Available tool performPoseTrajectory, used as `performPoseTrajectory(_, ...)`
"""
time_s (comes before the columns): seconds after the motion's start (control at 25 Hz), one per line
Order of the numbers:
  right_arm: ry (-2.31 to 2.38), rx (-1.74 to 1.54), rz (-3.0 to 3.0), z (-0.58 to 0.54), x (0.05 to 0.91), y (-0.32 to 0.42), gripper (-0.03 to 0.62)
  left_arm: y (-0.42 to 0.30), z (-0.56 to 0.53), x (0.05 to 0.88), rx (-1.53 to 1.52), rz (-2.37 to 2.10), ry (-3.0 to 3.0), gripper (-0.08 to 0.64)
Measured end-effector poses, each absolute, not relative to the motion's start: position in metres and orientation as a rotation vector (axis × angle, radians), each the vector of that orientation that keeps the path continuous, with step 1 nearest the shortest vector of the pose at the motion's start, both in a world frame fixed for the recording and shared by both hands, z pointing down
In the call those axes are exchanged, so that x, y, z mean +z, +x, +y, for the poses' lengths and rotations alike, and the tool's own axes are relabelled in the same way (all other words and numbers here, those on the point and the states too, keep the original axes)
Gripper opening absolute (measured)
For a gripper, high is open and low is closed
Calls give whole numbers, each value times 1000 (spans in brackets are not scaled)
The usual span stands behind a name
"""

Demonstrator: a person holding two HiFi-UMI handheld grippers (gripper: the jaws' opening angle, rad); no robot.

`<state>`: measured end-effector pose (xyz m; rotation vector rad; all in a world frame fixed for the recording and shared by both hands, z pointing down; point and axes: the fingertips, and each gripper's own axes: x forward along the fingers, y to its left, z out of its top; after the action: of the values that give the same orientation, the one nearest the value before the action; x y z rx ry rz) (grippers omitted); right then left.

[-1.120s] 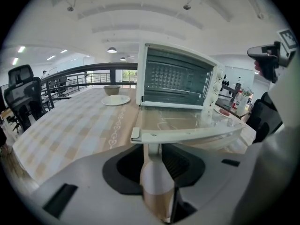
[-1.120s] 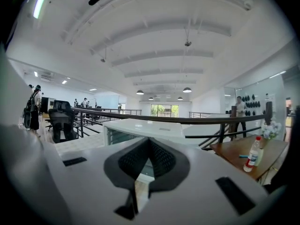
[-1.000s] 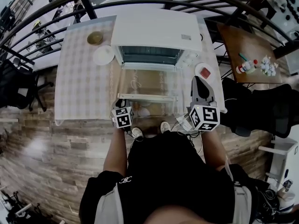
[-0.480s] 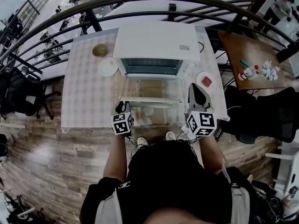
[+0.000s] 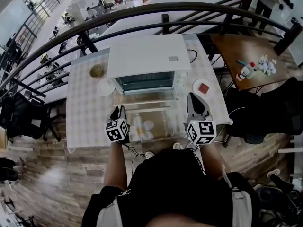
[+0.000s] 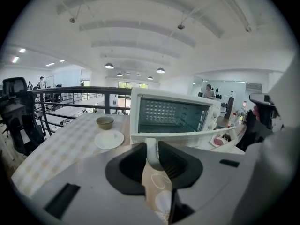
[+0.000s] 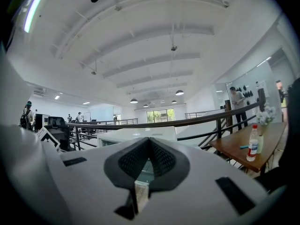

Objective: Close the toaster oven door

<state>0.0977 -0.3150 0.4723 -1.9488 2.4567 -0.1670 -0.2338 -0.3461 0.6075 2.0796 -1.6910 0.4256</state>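
The white toaster oven [image 5: 147,56] stands at the back of the checked table [image 5: 85,112], its glass door [image 5: 149,119] hanging open and part-way raised. My left gripper [image 5: 119,110] is shut on the left post of the door's white handle [image 5: 144,101]. In the left gripper view the handle post [image 6: 151,150] sits pinched between the dark pads of the left gripper [image 6: 151,149], with the oven cavity [image 6: 171,116] straight ahead. My right gripper [image 5: 193,97] hovers by the door's right edge, shut and holding nothing; in the right gripper view its pads [image 7: 138,161] meet in front of the oven top [image 7: 136,136].
A small bowl [image 5: 97,71] and a white saucer [image 5: 105,86] sit left of the oven, and a plate with something red [image 5: 203,87] to its right. A black railing [image 5: 156,11] runs behind the table. A brown side table with a bottle [image 5: 245,72] stands at the right.
The left gripper has lifted the handle, so the door has swung up from nearly flat toward the oven. The right gripper has stayed beside the door.
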Motion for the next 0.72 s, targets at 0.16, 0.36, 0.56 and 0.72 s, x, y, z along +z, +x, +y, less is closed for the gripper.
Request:
performPoseTrajectory(0.16, -1969, -175, 2429, -312, 471, 108, -6, -233, -364, 588, 329, -1721, 2058, 86)
performPoseTrajectory(0.36, -2007, -167, 2377, -311, 468, 121, -6, -235, -387, 572, 265, -1666, 2039, 94)
performPoseTrajectory(0.56, -2016, -149, 2369, -312, 463, 128, -6, -234, -414, 558, 224, -1643, 2037, 97)
performPoseTrajectory(0.72, -2028, -136, 2361, -314, 460, 133, -6, -233, -435, 550, 211, -1640, 2036, 98)
